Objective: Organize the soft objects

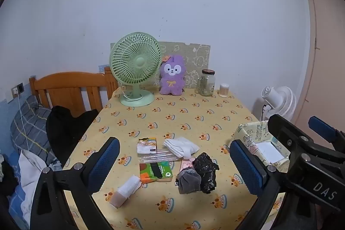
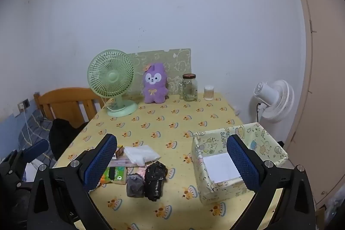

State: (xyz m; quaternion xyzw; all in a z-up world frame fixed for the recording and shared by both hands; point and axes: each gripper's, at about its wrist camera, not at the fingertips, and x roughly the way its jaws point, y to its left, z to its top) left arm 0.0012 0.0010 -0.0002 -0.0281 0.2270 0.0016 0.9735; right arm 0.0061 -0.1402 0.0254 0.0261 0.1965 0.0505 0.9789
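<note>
On the yellow tablecloth near the front lie a folded white cloth (image 1: 181, 146), a crumpled black piece (image 1: 206, 171), a rolled grey sock (image 1: 189, 180) and a rolled white and pink sock (image 1: 126, 189). My left gripper (image 1: 176, 165) hovers above them, open and holding nothing. My right gripper (image 2: 172, 162) is also open and empty, between the black piece (image 2: 155, 180) and an open cartoon-print box (image 2: 199, 165) with a white floor. A purple plush (image 1: 171, 74) sits upright at the table's far edge.
A green and orange tissue pack (image 1: 155, 171), a clear packet (image 1: 157, 155) and a small carton (image 1: 147, 144) lie among the soft things. A green desk fan (image 1: 134, 68), a glass jar (image 1: 207, 82) and a swab tub (image 1: 223, 89) stand at the back. A white floor fan (image 2: 273, 100) is on the right, a wooden bed on the left.
</note>
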